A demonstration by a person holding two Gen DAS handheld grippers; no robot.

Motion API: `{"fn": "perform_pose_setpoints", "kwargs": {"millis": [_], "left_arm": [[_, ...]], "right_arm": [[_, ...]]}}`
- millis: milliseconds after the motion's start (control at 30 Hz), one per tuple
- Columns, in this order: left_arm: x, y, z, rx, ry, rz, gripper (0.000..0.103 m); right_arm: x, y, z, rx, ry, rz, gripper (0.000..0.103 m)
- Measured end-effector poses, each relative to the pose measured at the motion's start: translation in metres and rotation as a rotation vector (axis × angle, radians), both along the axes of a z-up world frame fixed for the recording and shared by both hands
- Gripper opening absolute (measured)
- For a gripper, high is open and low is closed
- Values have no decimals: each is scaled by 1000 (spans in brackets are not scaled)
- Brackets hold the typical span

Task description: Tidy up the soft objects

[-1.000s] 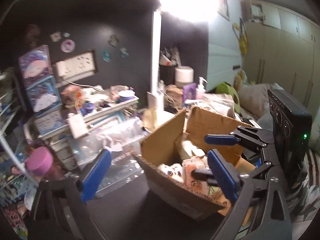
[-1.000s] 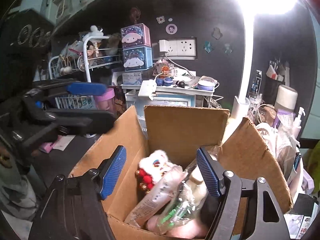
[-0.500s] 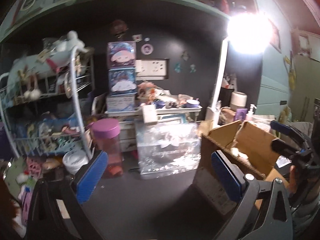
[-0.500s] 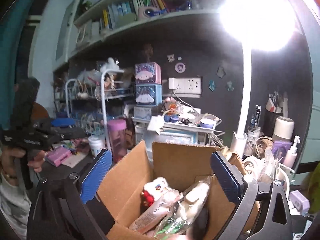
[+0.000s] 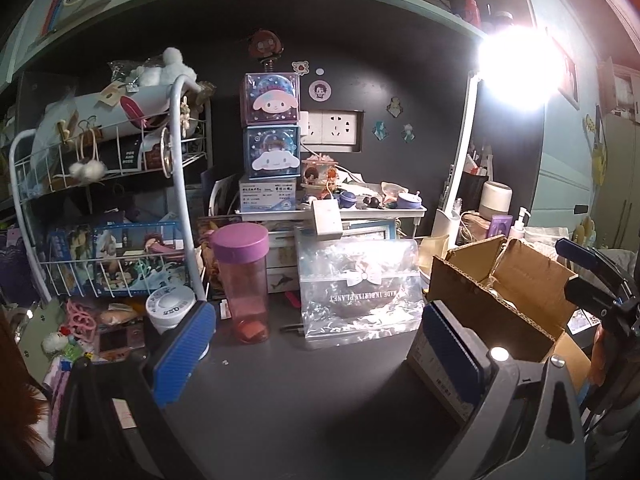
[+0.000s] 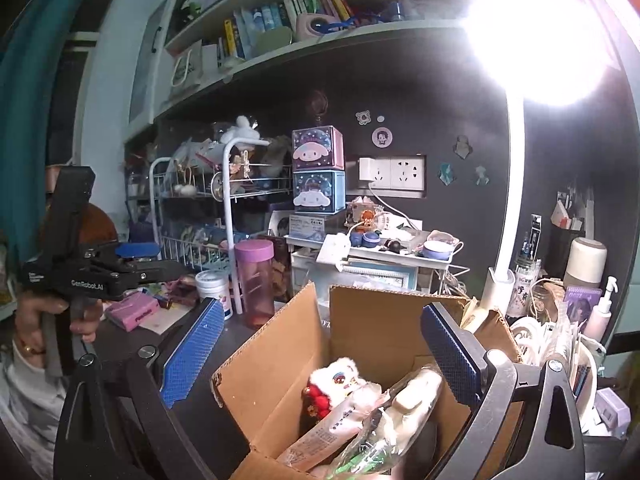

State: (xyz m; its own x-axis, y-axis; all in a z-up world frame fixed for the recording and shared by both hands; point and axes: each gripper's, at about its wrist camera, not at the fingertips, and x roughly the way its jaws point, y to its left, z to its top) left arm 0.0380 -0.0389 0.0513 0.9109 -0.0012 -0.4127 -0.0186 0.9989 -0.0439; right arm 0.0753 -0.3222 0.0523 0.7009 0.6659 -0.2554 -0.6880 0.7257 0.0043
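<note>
An open cardboard box (image 6: 372,320) stands on the dark desk with a white lion plush with red pompoms (image 6: 336,380) and wrapped soft packets (image 6: 384,416) inside. My right gripper (image 6: 320,352) hovers just above the box, open, with nothing between its blue pads. My left gripper (image 5: 318,354) is open and empty over bare desk, left of the box (image 5: 472,292). It faces a pink bottle (image 5: 244,280) and a clear zip bag (image 5: 360,292). In the right wrist view a hand holds the left gripper (image 6: 120,264) at the far left. At the right edge of the left wrist view is the right gripper (image 5: 592,276).
A white wire rack (image 5: 100,208) with white plush toys (image 5: 168,68) stands at the left. Stacked character boxes (image 5: 272,128), a small cluttered shelf (image 5: 360,210) and a bright lamp (image 5: 516,64) fill the back. A white jar (image 5: 170,308) sits near the left finger. Cluttered bottles (image 6: 584,256) crowd the box's right side.
The left gripper has swung left, away from the box, and now faces the bottle and wire rack. The right gripper's jaws have widened and it has tilted up over the box.
</note>
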Motion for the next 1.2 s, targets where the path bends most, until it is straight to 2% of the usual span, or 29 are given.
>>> {"fn": "perform_pose_setpoints", "kwargs": {"millis": [1200], "left_arm": [[-1, 3, -2, 15, 2, 3, 103]], "right_arm": [[-3, 3, 2, 36, 8, 3, 99]]}}
